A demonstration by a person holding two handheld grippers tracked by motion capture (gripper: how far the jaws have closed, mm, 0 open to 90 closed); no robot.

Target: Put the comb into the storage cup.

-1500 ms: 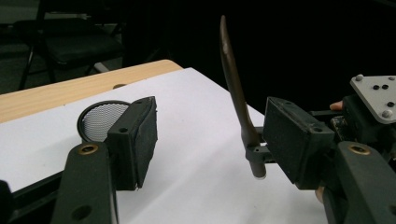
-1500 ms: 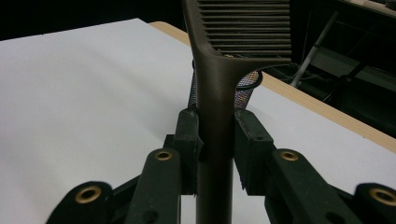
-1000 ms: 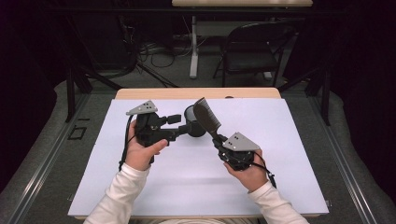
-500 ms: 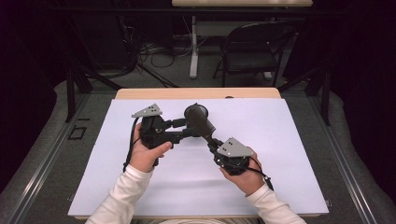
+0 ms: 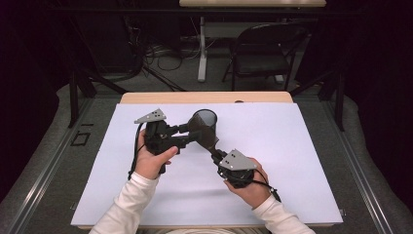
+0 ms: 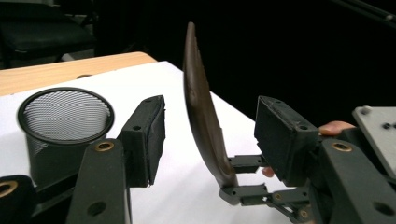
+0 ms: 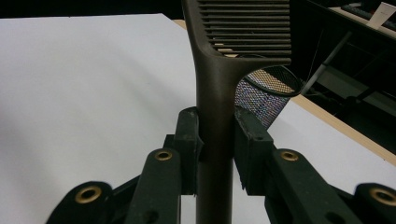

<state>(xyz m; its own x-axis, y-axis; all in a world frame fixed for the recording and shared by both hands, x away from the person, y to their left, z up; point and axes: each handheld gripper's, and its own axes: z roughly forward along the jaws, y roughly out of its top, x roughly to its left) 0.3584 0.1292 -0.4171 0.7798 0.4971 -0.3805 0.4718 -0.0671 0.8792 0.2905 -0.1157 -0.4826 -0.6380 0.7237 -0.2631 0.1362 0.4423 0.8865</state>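
Item: slotted spatula point(image 7: 219, 93), dark brown, handle clamped in right gripper point(image 7: 215, 140); blade raised toward 12 o'clock, edge-on between the left gripper's point(image 6: 210, 135) parted pads point(image 6: 149, 135), which have just been closing without touching it. Mesh cup point(image 5: 203, 127) stands just beyond. Advice: centre the blade between the pads before squeezing; hold the right grip firm until then.

Left gripper point(image 6: 205, 140) jaws apart, just closing, astride upright brown slotted spatula point(image 6: 201, 107); pads not touching. Mesh cup point(image 6: 63, 128) left. Right gripper point(image 6: 245, 179) clamps handle.

The spatula point(image 7: 219, 84) blade's top is cut off by the upper edge.
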